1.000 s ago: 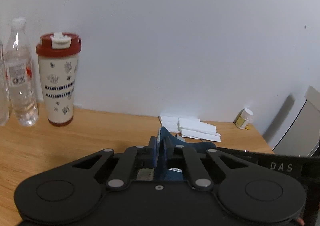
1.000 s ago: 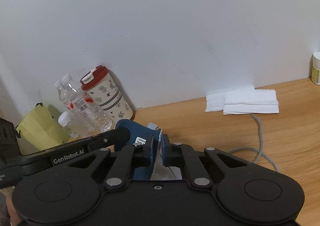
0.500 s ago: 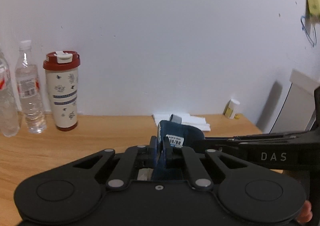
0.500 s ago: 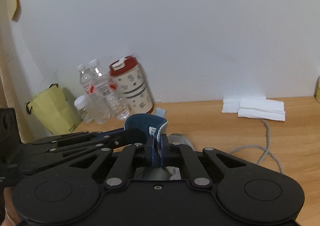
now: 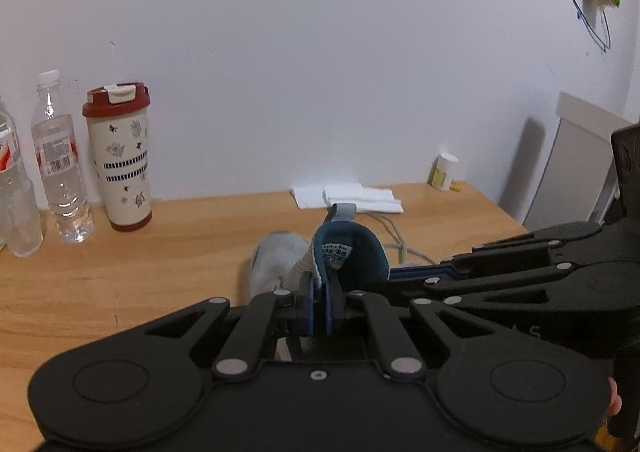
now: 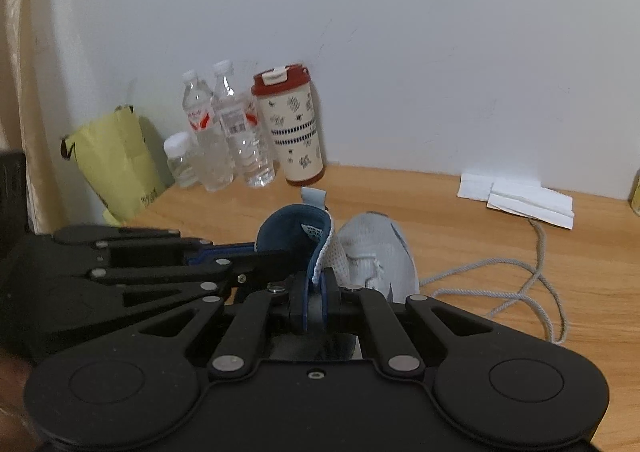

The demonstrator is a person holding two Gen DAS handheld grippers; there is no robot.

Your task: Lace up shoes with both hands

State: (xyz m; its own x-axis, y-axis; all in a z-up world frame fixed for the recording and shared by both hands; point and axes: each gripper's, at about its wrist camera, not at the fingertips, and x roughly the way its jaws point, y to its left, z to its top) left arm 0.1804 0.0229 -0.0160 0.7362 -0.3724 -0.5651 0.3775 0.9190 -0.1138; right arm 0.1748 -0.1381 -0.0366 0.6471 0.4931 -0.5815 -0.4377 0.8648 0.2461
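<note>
A grey-white mesh shoe [image 5: 276, 258] with a dark blue lining and tongue [image 5: 352, 248] lies on the wooden table [image 5: 160, 252], toe towards the wall. My left gripper [image 5: 318, 288] is shut on the mesh edge of the shoe's opening. My right gripper [image 6: 316, 294] is shut on the opposite edge, beside the toe [image 6: 380, 248]. Each gripper reaches in from the side in the other's view, the right gripper [image 5: 394, 275] and the left gripper [image 6: 256, 258]. A loose grey lace [image 6: 516, 294] trails over the table to the right of the shoe.
A red-lidded tumbler [image 5: 120, 156] and water bottles [image 5: 60, 160] stand by the wall at the left, with a yellow bag [image 6: 116, 164] beyond them. Folded tissues [image 5: 348, 198] and a small jar [image 5: 444, 172] lie at the back right. A white box [image 5: 580, 164] borders the table's right end.
Both grippers have kept their hold and drawn back from the wall with the shoe, rolling as they went. The shoe's grey toe and more of the table now show.
</note>
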